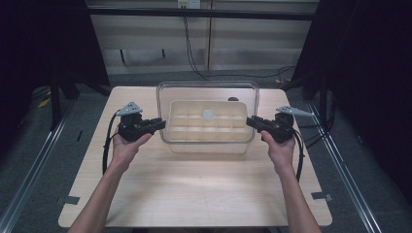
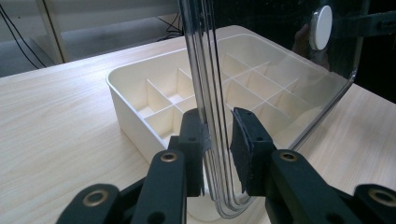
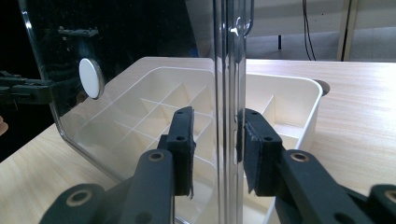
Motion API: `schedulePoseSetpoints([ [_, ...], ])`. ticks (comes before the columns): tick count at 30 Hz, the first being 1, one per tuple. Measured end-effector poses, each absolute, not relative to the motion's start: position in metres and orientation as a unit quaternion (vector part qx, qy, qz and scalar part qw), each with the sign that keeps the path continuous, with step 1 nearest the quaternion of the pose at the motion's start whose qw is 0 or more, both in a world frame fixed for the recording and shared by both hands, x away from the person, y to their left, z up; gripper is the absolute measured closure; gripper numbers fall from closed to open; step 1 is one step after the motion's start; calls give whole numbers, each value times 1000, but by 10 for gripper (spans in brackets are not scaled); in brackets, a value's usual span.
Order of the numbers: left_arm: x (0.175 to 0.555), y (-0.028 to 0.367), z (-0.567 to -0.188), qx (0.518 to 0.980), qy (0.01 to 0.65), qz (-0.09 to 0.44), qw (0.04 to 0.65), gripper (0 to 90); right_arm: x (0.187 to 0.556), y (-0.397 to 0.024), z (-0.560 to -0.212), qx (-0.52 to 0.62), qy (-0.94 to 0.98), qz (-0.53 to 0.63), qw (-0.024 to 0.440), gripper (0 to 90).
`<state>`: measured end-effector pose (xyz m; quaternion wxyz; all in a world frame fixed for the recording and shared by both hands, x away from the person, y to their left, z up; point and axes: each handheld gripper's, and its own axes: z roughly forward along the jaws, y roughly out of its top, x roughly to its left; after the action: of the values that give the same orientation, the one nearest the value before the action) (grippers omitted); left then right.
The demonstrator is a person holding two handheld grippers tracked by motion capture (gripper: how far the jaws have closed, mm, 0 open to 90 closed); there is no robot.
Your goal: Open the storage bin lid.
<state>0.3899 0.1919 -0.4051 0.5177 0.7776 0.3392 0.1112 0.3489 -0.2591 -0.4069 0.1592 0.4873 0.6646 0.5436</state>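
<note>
Two tools grip the clear lid (image 1: 207, 92) by opposite edges above the divided box (image 1: 206, 127).

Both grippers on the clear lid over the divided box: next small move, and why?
Probably lower it level onto the box. The left gripper and right gripper pinch opposite edges of the clear lid, which hangs over the divided box, not yet seated.

**Layout at the table: lid over tray, a gripper at each end**

The cream plastic tray with divided compartments (image 1: 206, 127) sits on the pale wooden table (image 1: 194, 189), toward its far half. The clear plastic lid with a round white knob (image 1: 207, 97) is above it, level. My left gripper (image 1: 163, 124) is at the lid's left edge, my right gripper (image 1: 248, 121) at its right edge, each with the rim between its jaws.
</note>
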Motion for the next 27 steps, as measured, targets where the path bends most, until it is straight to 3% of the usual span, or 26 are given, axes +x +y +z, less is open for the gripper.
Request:
schedulePoseSetpoints([
  [27,381,192,-396,783,337,108,512,749,338,-260,-398,479,675,539,153,680],
])
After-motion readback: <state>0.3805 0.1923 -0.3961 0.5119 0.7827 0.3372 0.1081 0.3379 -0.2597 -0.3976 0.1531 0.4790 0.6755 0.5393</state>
